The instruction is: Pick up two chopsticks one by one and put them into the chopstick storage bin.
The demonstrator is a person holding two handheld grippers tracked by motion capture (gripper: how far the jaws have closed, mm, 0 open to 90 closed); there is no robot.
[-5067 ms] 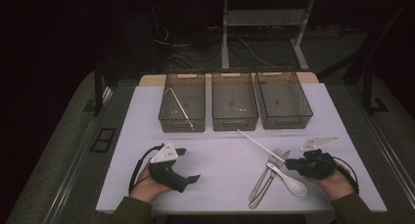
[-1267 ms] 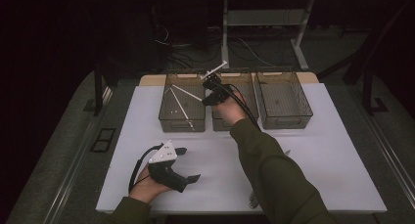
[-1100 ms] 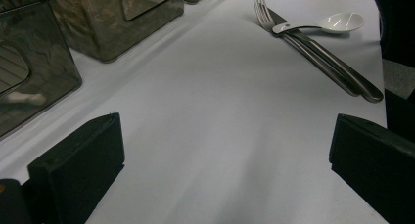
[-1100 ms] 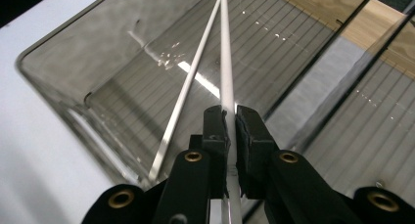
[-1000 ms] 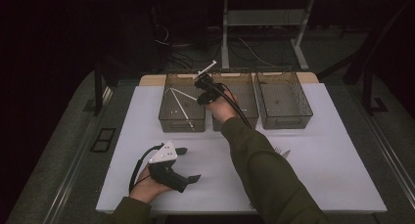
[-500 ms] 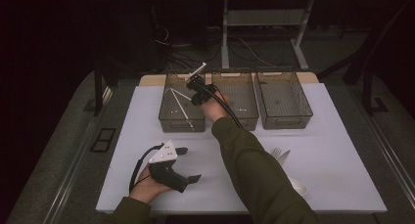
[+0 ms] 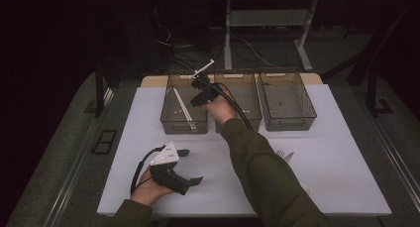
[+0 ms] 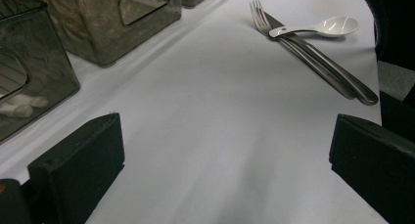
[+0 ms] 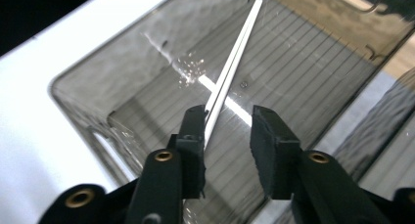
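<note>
My right gripper (image 7: 198,88) hovers over the left grey bin (image 7: 171,123), reached across the table. Its jaws (image 9: 227,131) have just been opening and stand apart. A pair of thin white chopsticks (image 9: 235,53) leans against the left jaw only, slanting up toward the bin's far rim, and shows as a white stick (image 7: 203,67) in the high view. Another white chopstick (image 7: 182,105) lies on the bin floor. My left gripper (image 7: 190,166) rests open on the white table, nothing between its jaws (image 8: 225,170).
Two more grey bins stand to the right, the middle bin (image 7: 247,119) and the right bin (image 7: 289,120). A fork (image 8: 259,11), a knife (image 8: 325,65) and a white spoon (image 8: 318,27) lie together on the white tabletop at the near right.
My right hand has carried the chopsticks leftward from above the middle bin to above the left bin. The left hand has stayed put.
</note>
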